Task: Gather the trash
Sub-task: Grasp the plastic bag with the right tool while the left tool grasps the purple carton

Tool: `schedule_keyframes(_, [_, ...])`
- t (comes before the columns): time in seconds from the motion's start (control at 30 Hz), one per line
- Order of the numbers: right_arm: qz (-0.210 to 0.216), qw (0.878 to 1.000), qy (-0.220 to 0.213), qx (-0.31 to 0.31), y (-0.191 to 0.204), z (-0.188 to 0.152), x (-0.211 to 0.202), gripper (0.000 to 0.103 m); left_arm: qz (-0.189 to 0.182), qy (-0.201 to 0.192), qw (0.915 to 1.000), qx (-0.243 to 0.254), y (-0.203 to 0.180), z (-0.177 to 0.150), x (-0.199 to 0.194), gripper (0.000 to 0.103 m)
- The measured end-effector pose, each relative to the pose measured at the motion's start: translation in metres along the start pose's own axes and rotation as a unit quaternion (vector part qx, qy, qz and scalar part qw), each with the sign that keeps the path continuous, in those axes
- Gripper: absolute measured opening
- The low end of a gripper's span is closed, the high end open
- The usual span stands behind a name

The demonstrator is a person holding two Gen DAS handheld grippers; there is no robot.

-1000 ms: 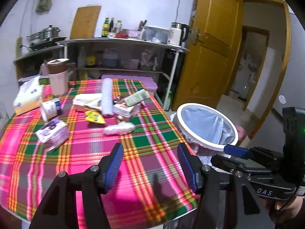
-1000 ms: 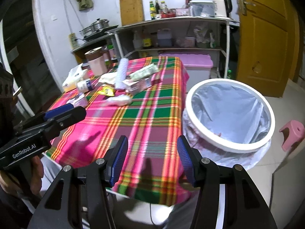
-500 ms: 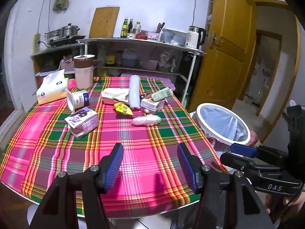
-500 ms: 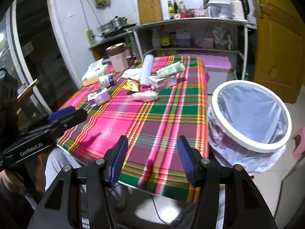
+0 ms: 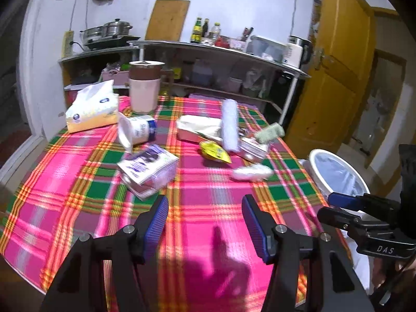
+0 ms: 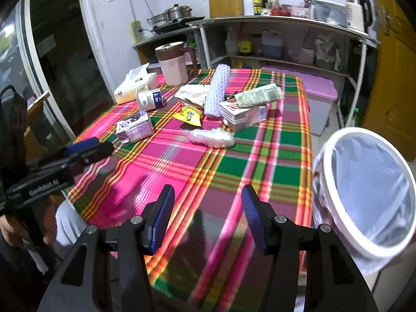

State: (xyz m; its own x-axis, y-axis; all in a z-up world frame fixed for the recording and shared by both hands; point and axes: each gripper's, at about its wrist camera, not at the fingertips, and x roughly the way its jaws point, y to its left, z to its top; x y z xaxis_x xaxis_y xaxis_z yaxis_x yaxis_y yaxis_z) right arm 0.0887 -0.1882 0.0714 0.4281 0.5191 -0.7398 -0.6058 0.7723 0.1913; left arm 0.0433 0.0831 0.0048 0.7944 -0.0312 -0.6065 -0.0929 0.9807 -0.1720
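The left tongs (image 5: 205, 221) and right tongs (image 6: 206, 214) both stood wide apart, gripping nothing, above the near edge of the plaid-covered worktop (image 5: 65, 182). Well ahead of them lay the trash: a crumpled clear plastic wrapper (image 6: 211, 137) nearest, a purple-printed carton (image 5: 148, 171) on its side toward the left, and a yellow packet (image 5: 215, 151) beyond. Farther still sat a tipped white cup (image 5: 135, 132), a white foam roll (image 6: 217, 91) and a flattened box (image 6: 243, 113). The white-rimmed bin (image 6: 369, 189), lined with pale plastic, stood beside the worktop's right edge.
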Motion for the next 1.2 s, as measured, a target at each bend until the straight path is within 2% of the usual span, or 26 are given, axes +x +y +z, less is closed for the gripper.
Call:
schedule_keyframes(0.27, [0.010, 0.999, 0.021, -0.031, 0.002, 0.030, 0.048, 0.055, 0.022, -0.010, 0.9997, 0.001, 0.049, 0.025, 0.026, 0.065])
schedule_keyframes(0.4, [0.012, 0.998, 0.031, -0.049, 0.000, 0.043, 0.068, 0.056, 0.019, -0.010, 0.9997, 0.006, 0.066, 0.036, 0.039, 0.069])
schedule_keyframes(0.5, [0.012, 0.998, 0.031, -0.061, -0.002, 0.053, 0.076, 0.056, 0.003, -0.004, 0.9999, 0.010, 0.075, 0.045, 0.052, 0.073])
schedule_keyframes(0.67, [0.022, 0.996, 0.035, -0.077, -0.008, 0.066, 0.093, 0.056, -0.019, 0.021, 0.9994, 0.020, 0.079, 0.050, 0.076, 0.076])
schedule_keyframes(0.9, [0.038, 0.991, 0.082, -0.102, -0.010, 0.065, 0.119, 0.056, -0.049, 0.060, 0.9960, 0.046, 0.073, 0.042, 0.096, 0.076])
schedule_keyframes(1.07, [0.050, 0.987, 0.095, -0.124, -0.002, 0.057, 0.119, 0.056, -0.076, 0.063, 0.9933, 0.060, 0.064, 0.034, 0.089, 0.076])
schedule_keyframes(1.2, [0.050, 0.987, 0.094, -0.120, 0.002, 0.057, 0.120, 0.056, -0.075, 0.060, 0.9938, 0.057, 0.061, 0.033, 0.086, 0.076])
